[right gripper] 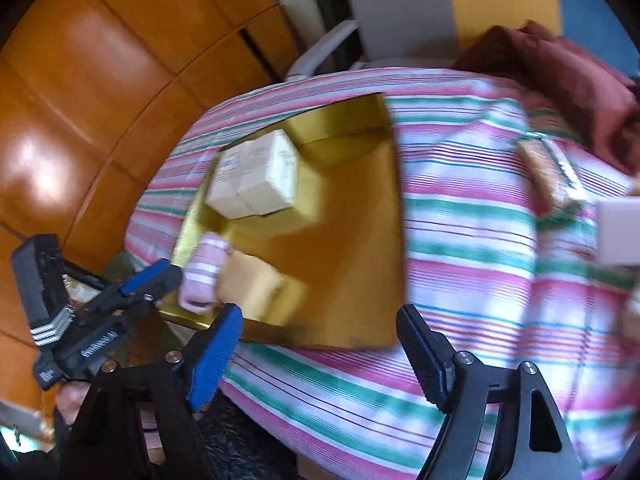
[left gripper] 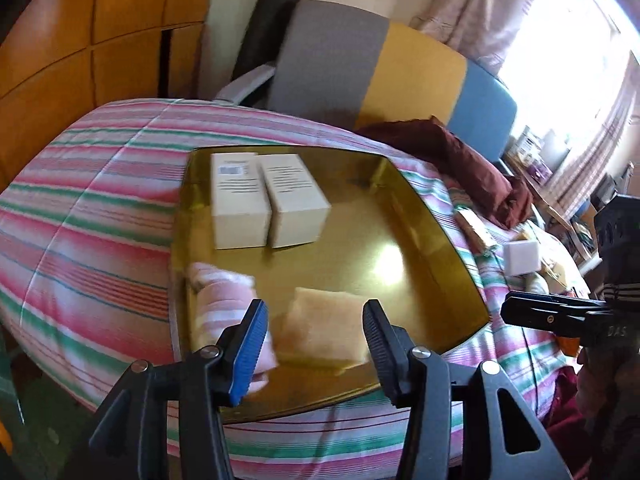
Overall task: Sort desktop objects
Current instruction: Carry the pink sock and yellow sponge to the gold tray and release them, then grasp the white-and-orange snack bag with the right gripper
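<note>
A gold tray (left gripper: 360, 232) lies on a striped cloth. At its far left stand two white boxes (left gripper: 240, 200) side by side. A pink striped rolled towel (left gripper: 224, 296) and a yellow sponge pad (left gripper: 324, 324) lie at its near edge. My left gripper (left gripper: 316, 332) is open just above the near edge, and the yellow pad shows between its fingers without being pressed. In the right wrist view my right gripper (right gripper: 320, 344) hangs open over the striped cloth (right gripper: 460, 280) beside the tray (right gripper: 352, 240), holding nothing. The left gripper (right gripper: 172, 276) shows there beside the pink roll (right gripper: 204, 272).
On the cloth to the right of the tray lie a flat wrapped packet (right gripper: 552, 176) and a small white box (left gripper: 522, 258). A maroon cloth (left gripper: 460, 156) is bunched at the back right. A grey, yellow and blue chair (left gripper: 380, 60) stands behind the table, wooden cabinets (right gripper: 100, 100) at left.
</note>
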Demonstrator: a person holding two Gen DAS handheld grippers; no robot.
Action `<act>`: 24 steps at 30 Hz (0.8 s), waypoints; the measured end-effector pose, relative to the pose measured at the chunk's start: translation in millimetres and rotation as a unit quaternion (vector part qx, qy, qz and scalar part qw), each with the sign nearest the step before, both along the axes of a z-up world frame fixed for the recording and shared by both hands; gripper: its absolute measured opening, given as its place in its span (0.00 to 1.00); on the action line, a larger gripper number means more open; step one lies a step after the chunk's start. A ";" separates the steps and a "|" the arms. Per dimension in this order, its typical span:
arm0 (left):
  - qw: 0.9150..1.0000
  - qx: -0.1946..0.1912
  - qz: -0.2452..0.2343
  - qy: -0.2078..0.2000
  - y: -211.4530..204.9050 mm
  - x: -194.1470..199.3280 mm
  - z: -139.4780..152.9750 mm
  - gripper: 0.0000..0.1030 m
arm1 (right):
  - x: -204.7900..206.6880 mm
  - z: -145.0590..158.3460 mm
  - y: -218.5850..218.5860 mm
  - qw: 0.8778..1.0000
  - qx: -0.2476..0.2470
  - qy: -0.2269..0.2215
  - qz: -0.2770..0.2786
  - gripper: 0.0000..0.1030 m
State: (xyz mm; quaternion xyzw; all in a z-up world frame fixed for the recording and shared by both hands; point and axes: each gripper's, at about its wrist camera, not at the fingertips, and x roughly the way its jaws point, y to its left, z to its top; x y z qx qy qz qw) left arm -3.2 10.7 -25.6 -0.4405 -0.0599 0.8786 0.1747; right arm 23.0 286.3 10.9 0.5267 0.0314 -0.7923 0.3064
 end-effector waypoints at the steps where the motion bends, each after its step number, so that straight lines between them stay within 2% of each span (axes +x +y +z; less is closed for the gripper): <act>1: 1.000 0.001 -0.008 0.001 5.5 0.3 1.1 0.49 | 0.6 1.3 8.7 1.000 0.006 0.005 -0.009 0.80; 9: 0.997 0.005 -0.078 -0.002 54.1 1.5 4.8 0.49 | 1.5 18.3 91.5 0.994 0.054 0.028 -0.089 0.82; 15: 0.991 -0.002 -0.132 0.000 92.1 6.1 7.2 0.49 | -5.5 43.3 177.3 0.979 0.118 0.040 -0.160 0.87; 16: 0.990 -0.002 -0.139 0.000 97.7 7.0 7.3 0.49 | -6.8 45.9 189.2 0.980 0.115 0.030 -0.156 0.89; 20: 0.986 -0.005 -0.165 -0.001 115.7 9.9 8.3 0.49 | -17.9 55.5 244.8 0.970 0.148 0.022 -0.193 0.93; 24: 0.982 -0.013 -0.190 0.002 132.6 12.4 11.2 0.49 | -28.2 54.8 276.6 0.964 0.174 0.008 -0.199 0.95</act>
